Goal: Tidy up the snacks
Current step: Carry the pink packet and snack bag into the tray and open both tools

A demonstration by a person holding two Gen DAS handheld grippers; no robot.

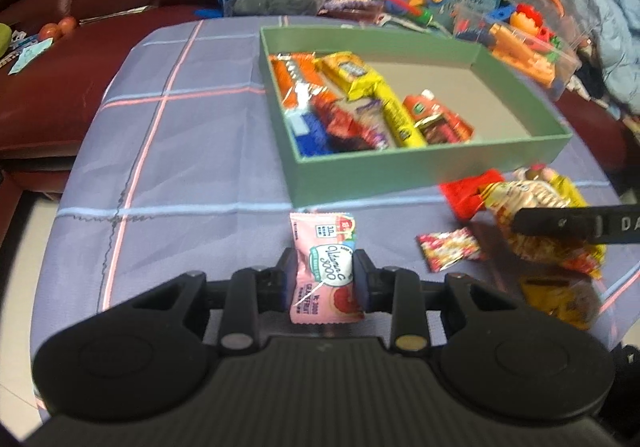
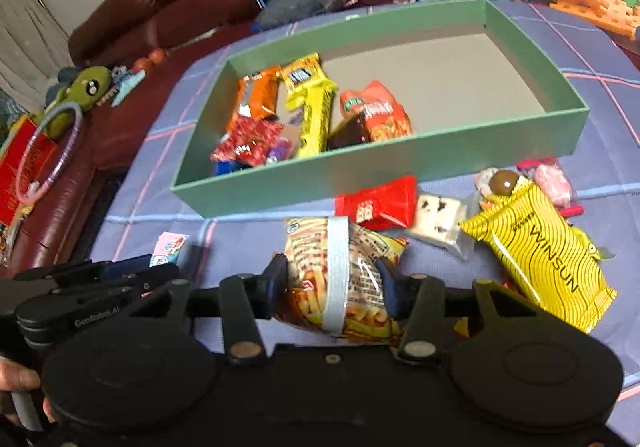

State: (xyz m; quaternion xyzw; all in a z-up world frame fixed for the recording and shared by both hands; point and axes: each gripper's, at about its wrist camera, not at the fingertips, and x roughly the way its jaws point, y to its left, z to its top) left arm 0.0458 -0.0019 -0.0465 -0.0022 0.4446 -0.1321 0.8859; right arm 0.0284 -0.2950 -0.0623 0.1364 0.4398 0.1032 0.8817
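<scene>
Both tools pinch snacks: left tool (image 1: 324,275) a pink sachet (image 1: 325,267), right tool (image 2: 334,289) a noodle bag (image 2: 340,279).

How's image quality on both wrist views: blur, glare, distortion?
Left wrist: soft throughout, the green box and the toys behind it smeared; the pink sachet in the left gripper stays readable; fisheye bends the tablecloth lines. Right wrist: sharper, glare on the yellow packet and on the noodle snack bag in the right gripper; dark corners.
</scene>
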